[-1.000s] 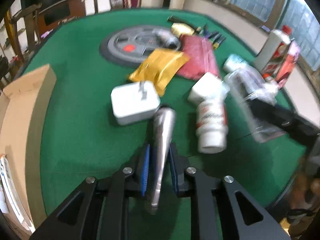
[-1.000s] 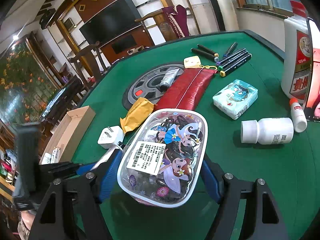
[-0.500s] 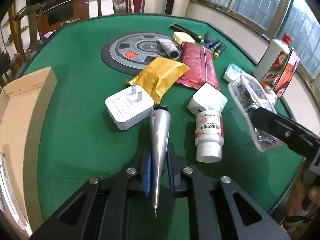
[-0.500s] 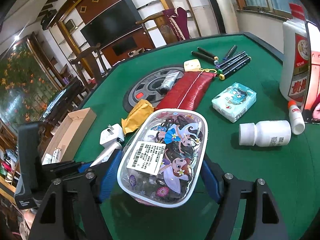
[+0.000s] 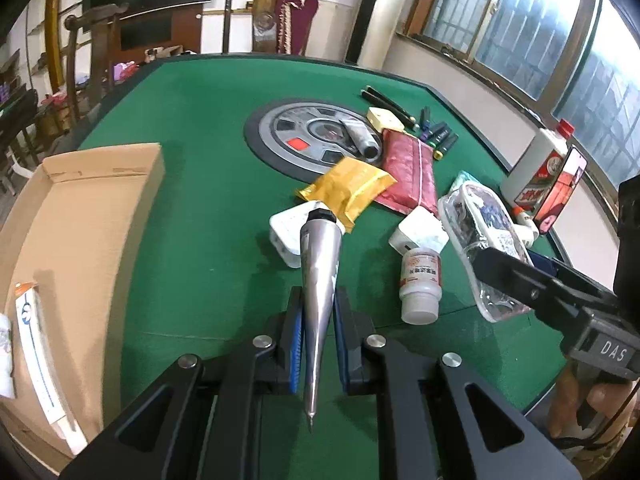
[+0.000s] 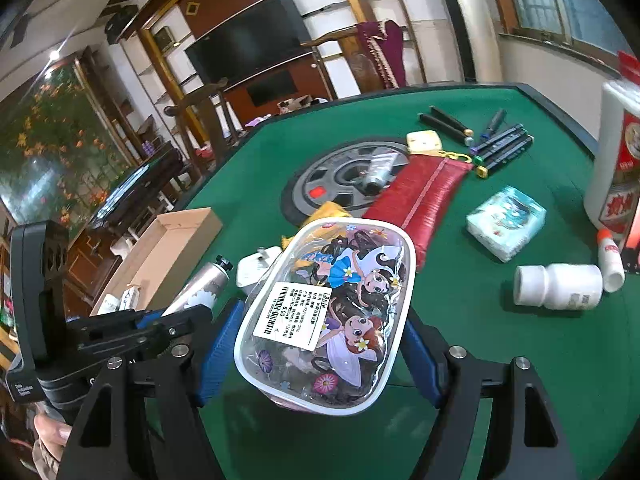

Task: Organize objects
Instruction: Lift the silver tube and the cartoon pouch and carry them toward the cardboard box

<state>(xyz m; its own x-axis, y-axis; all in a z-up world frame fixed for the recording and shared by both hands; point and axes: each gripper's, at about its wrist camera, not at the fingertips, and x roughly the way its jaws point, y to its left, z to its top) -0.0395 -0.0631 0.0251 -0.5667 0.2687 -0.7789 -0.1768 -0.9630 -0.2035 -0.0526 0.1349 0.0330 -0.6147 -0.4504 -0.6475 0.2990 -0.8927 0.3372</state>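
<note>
A round, green-covered desk (image 5: pixel 192 184) is scattered with small household things, seen from two hand-held grippers.

The sorting looks barely begun. An open cardboard box (image 5: pixel 80 240) sits at the desk's left edge with only a few flat paper items visible at its near end. Most things are still loose on the felt: a yellow packet (image 5: pixel 348 188), a red zip pouch (image 5: pixel 412 172), two white chargers, a white pill bottle (image 5: pixel 420 280) on its side, a bundle of markers (image 5: pixel 436 136), a tissue pack (image 6: pixel 506 222), and a tall white liquor bottle (image 5: pixel 532 172) at the far right. A grey tube rests on the dark round plate in the middle of the desk.

The left gripper (image 5: pixel 316 344) is fully closed on a silver tube (image 5: pixel 320 268). Its blue-padded fingers (image 5: pixel 297 344) pinch the flat, crimped half of the tube from both sides. The black cap end points away over the desk, and the thin tail sticks back toward the camera. The tube appears to be lifted clear of the felt.

The right gripper (image 6: pixel 316 344) stands wide, its fingers (image 6: pixel 218 354) pressed on the two sides of a clear cartoon-printed pouch (image 6: pixel 328 320). The pouch fills the gap between them, its barcode label facing up, and is held above the desk.

Judging by the layout, both held items would go to the box, which lies to the left of both grippers. Nearly everything else remains to be sorted.
</note>
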